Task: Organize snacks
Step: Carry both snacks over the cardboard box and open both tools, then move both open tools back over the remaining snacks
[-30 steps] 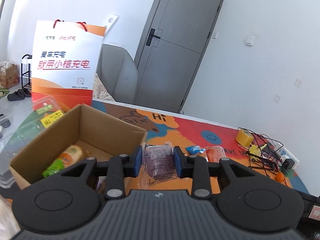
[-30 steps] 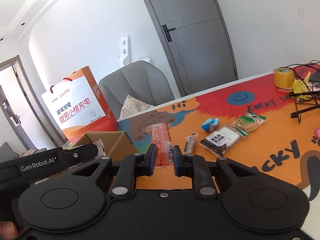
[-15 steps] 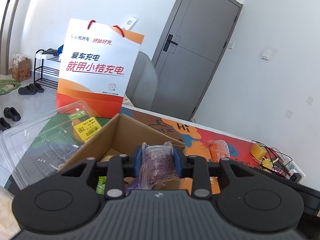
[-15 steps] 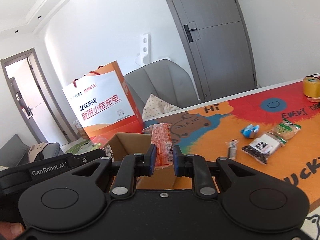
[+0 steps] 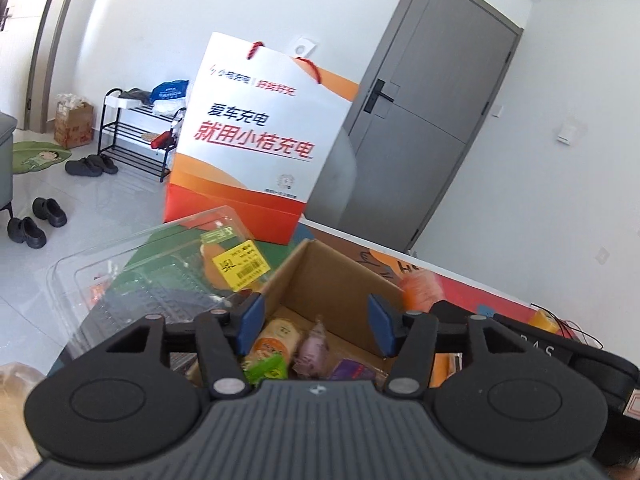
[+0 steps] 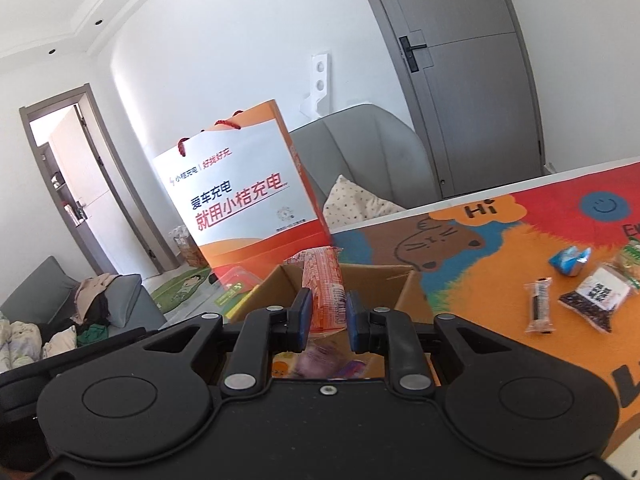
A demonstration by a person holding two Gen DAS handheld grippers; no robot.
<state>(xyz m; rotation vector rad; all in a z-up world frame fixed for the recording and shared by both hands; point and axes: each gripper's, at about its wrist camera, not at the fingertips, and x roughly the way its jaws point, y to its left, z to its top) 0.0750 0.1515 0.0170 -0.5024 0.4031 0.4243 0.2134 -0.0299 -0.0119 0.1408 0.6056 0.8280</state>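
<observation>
Left tongs: black body, blue pads. Right tongs: same black with blue pads, around an orange-red printed snack pack. Cardboard box: plain brown; inside it a purple snack pack and a tan, orange and green pack. Paper bag: white upper part, orange lower band, red and dark blue lettering, red cord handles. Clear plastic tray with yellow barcode label. Counter mat: orange, red and blue cartoon print, brown animal face, black "Hi". On the mat: light blue wrapper, black-and-white pack, clear bar wrapper with dark filling. Door: grey. Chair: grey.
</observation>
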